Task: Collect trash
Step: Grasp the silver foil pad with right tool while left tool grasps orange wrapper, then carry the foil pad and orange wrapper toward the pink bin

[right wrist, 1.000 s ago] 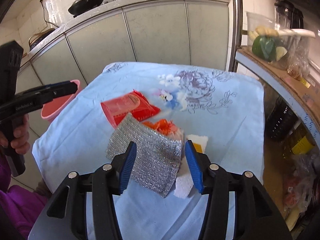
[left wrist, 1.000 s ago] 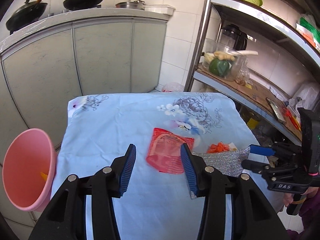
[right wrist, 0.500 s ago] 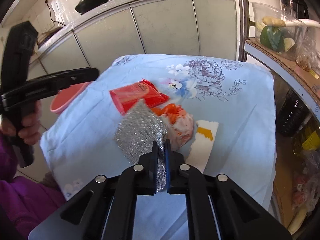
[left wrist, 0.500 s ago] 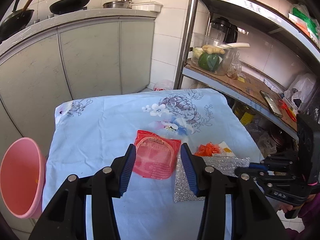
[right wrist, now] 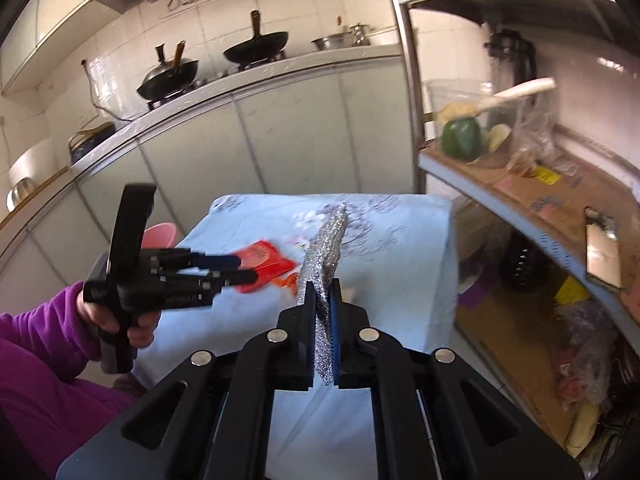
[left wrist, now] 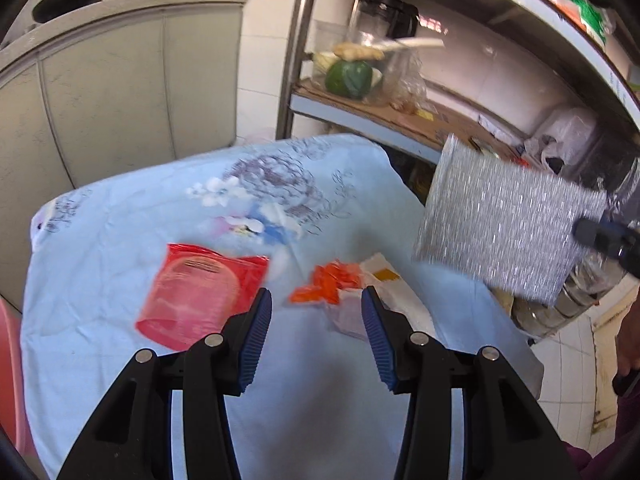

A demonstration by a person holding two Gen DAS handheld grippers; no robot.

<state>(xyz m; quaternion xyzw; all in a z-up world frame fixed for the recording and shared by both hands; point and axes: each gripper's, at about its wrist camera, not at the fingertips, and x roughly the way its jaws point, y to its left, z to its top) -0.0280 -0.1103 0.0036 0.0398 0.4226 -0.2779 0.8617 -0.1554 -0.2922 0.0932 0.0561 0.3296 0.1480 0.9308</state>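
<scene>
Silver pad (right wrist: 325,280) now lifted off table, right jaws clamped.

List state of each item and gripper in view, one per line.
right gripper: shut on the silver sheet
silver sheet: lifted off the table
left gripper: open, empty
red wrapper: flat on the tablecloth
orange scraps: on the tablecloth
white packet: on the tablecloth beside the scraps
pink bin: beside the table, open top
</scene>
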